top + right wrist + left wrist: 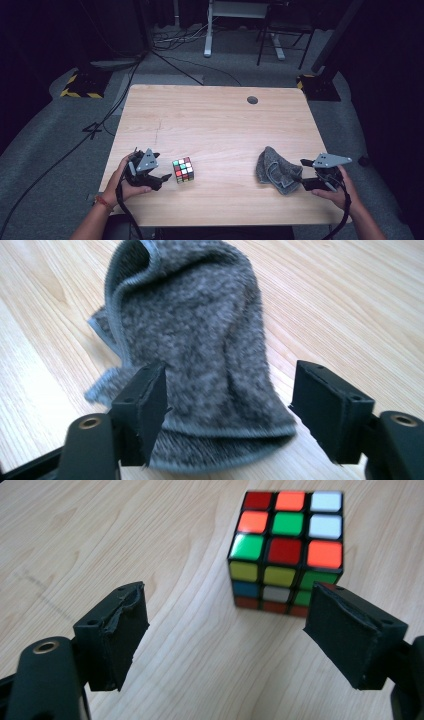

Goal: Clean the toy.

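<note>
From the high view I see the left hand-held gripper [162, 178] just left of the puzzle cube [183, 170] on the tabletop [215, 125], and the right hand-held gripper [299, 172] at the near edge of the grey cloth [275, 170].

In the left gripper view I note the jaws apart, pads [122, 635] clear of the cube [285, 552], which stands ahead of them.

In the right gripper view I find the jaws spread wide, nothing gripped; the crumpled cloth [200, 340] lies flat between and beyond them.
</note>
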